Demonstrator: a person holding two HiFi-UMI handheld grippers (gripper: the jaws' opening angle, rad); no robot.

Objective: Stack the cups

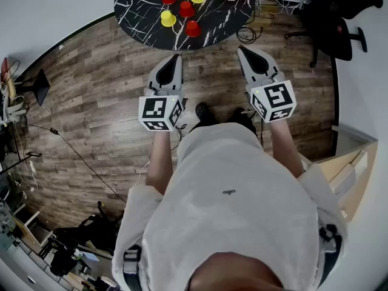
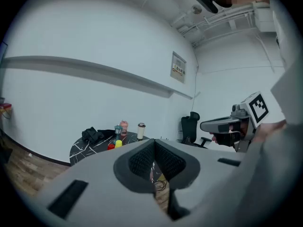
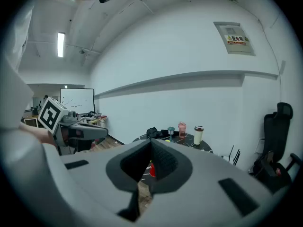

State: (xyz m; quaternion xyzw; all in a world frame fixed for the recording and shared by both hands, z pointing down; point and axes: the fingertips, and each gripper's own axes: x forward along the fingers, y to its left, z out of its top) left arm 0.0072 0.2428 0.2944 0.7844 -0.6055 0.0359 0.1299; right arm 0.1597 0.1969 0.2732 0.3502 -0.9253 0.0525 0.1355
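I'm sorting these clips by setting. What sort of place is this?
Likely an office or lab room rather than a home: a black office chair, a whiteboard at the back, and a round black marbled table on wood-look flooring with loose cables.

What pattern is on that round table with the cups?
The round table is black with thin white veins, like marble; the head view shows it best.

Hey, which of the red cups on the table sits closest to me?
The red cup at the near edge of the table, right of a yellow cup; the other two sit farther back.
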